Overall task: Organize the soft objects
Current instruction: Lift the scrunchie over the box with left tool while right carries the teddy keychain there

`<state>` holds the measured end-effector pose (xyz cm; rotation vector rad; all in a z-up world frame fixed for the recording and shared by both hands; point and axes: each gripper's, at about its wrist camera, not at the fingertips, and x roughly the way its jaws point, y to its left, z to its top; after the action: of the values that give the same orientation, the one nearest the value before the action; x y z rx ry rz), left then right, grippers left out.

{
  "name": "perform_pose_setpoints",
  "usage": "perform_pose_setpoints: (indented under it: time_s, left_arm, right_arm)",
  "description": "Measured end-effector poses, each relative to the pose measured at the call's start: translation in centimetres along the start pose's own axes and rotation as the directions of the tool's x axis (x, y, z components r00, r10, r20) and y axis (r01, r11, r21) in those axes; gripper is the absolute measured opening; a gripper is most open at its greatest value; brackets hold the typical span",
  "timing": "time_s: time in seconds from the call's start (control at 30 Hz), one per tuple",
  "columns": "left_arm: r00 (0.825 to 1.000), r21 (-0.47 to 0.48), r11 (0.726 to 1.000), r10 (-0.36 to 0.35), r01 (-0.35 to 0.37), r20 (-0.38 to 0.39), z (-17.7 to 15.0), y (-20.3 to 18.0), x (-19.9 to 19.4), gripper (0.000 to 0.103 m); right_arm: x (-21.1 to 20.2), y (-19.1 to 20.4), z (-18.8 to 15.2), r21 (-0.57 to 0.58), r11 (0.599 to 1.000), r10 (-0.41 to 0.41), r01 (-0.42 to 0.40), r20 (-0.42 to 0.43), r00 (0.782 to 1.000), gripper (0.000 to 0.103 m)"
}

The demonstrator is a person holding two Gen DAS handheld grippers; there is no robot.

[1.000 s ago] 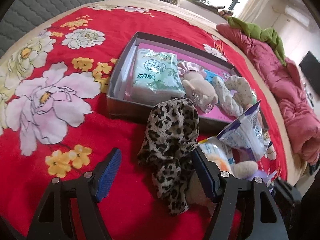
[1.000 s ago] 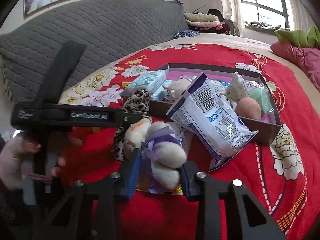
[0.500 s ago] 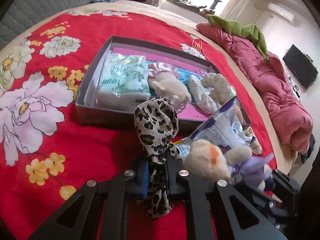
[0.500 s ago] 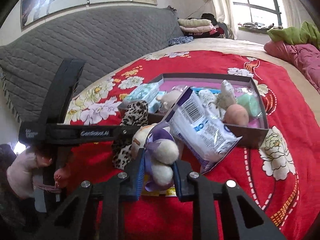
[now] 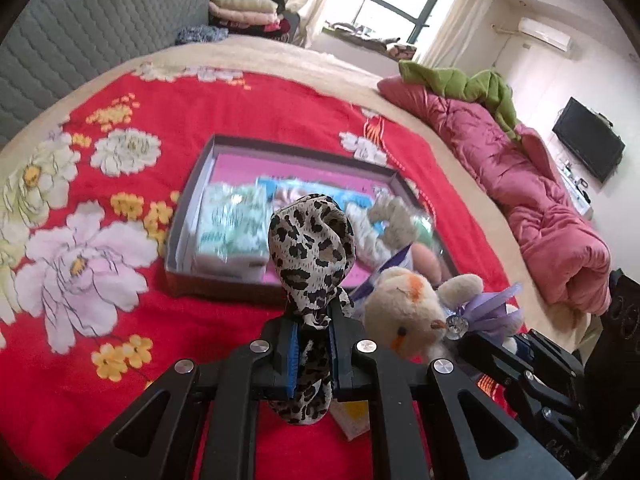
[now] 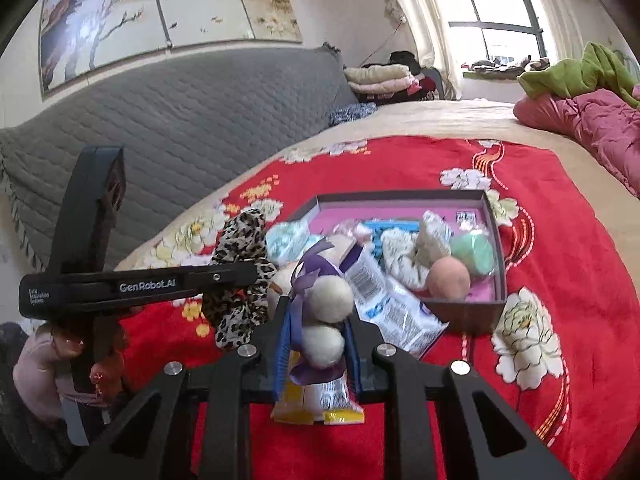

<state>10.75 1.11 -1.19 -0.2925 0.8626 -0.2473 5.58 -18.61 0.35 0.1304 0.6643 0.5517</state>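
Note:
My left gripper [image 5: 312, 320] is shut on a leopard-print cloth [image 5: 312, 240], which stands up in a loop above the pads and hangs below them. My right gripper [image 6: 318, 320] is shut on a cream plush toy with a purple ribbon [image 6: 328, 300], held off the red bedspread. In the left wrist view the plush toy [image 5: 404, 316] hangs just right of the cloth. Beyond both lies a shallow dark box [image 5: 280, 148] with a pink floor, holding a tissue pack, plush pieces and soft balls. The leopard cloth [image 6: 240, 248] and the left gripper's body [image 6: 140, 286] appear in the right wrist view.
A white snack packet [image 6: 384, 300] leans on the box's near wall [image 6: 464, 312]. A yellow packet [image 6: 316, 404] lies under my right gripper. A pink quilt [image 5: 540, 200] runs along the bed's right side. A grey padded headboard [image 6: 180, 120] stands at the left. A person's hand [image 6: 36, 372] holds the left gripper.
The left jaws closed on the leopard cloth and lifted it. The right jaws tightened on the plush toy and raised it off the bed. Both views now look from higher up.

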Motion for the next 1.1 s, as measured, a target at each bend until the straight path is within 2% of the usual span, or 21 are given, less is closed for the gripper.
perform_pose_setpoints:
  time_s: [0.47, 0.6, 1.1]
  left_arm:
    - [0.996, 0.044, 0.998, 0.042, -0.046, 0.083, 3.7, -2.8, -1.6, 0.011]
    - [0.994, 0.031, 0.999, 0.037, -0.040, 0.106, 4.7, -3.0, -1.5, 0.011]
    - [0.991, 0.012, 0.999, 0.028, -0.030, 0.130, 6.6, -2.7, 0.9, 0.011]
  right_arm:
    - [-2.4, -3.5, 3.8, 0.089, 0.996, -0.033, 0.020, 0.144, 0.989, 0.024]
    - [-2.7, -4.2, 4.6, 0.100, 0.995, -0.044, 0.028, 0.172, 0.984, 0.024]
    - [-1.5, -6.3, 4.7, 0.147, 0.986, -0.103, 0.081, 0.152, 0.983, 0.024]
